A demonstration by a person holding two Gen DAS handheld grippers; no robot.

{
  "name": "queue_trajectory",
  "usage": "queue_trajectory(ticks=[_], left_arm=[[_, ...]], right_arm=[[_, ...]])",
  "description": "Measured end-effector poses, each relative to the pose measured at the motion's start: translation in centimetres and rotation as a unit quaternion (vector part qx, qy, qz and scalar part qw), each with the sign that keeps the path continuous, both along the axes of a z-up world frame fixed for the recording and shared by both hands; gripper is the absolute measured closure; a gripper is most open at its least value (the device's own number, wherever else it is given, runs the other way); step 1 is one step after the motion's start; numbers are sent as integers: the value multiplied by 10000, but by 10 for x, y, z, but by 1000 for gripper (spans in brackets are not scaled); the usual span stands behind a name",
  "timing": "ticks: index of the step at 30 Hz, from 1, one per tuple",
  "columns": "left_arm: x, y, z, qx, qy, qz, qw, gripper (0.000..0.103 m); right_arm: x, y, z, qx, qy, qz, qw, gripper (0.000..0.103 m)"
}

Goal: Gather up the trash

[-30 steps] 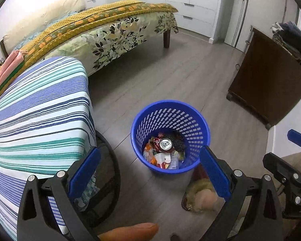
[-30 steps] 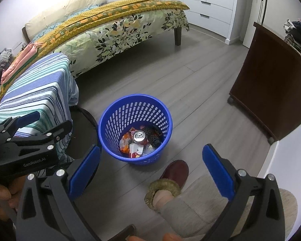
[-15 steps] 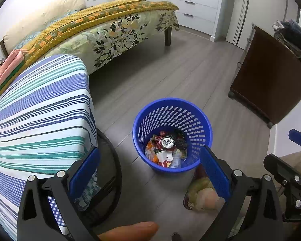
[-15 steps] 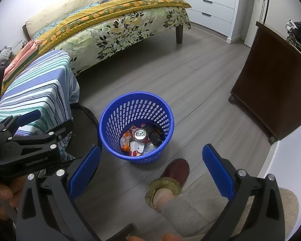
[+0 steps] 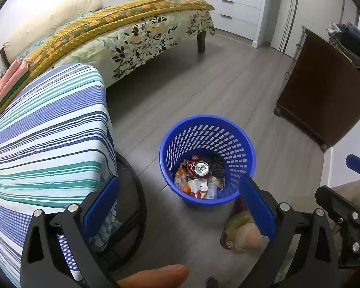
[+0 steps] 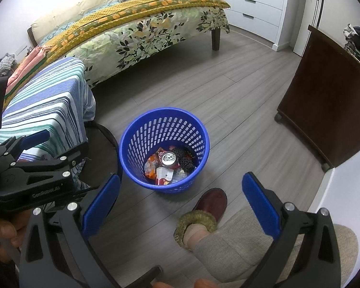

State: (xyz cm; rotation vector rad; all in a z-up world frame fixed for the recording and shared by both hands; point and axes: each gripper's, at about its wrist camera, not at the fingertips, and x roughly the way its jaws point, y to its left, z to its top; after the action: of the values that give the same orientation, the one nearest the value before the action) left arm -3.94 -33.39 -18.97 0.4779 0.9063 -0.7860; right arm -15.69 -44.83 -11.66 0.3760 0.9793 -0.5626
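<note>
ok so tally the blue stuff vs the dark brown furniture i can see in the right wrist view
blue: 3 – the basket, the right gripper pads, the left gripper pad
dark brown furniture: 1 – the cabinet
total: 4

The striped blue and green cloth is left out, being mixed in colour.

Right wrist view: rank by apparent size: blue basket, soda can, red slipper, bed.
1. Bed, largest even though farthest away.
2. Blue basket.
3. Red slipper, nearer the camera, so it likely reads bigger than it is.
4. Soda can, only its top shows, inside the basket.
</note>
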Motion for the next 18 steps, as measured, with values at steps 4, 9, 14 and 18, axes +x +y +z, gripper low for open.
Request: queue_trajectory(ticks=[4,9,14,18], left_arm=[[0,0,0,3,-6,-8,10000,5],[0,1,-1,18,-3,-11,10000,5],[0,1,-1,22,-5,-12,10000,5],[0,1,-1,26,1,-9,10000,5]], right_arm=[[0,0,0,0,0,12,10000,5],[-1,1,0,10,1,8,10000,5],[0,2,0,6,0,9,10000,5],[0,1,0,11,3,7,10000,5]])
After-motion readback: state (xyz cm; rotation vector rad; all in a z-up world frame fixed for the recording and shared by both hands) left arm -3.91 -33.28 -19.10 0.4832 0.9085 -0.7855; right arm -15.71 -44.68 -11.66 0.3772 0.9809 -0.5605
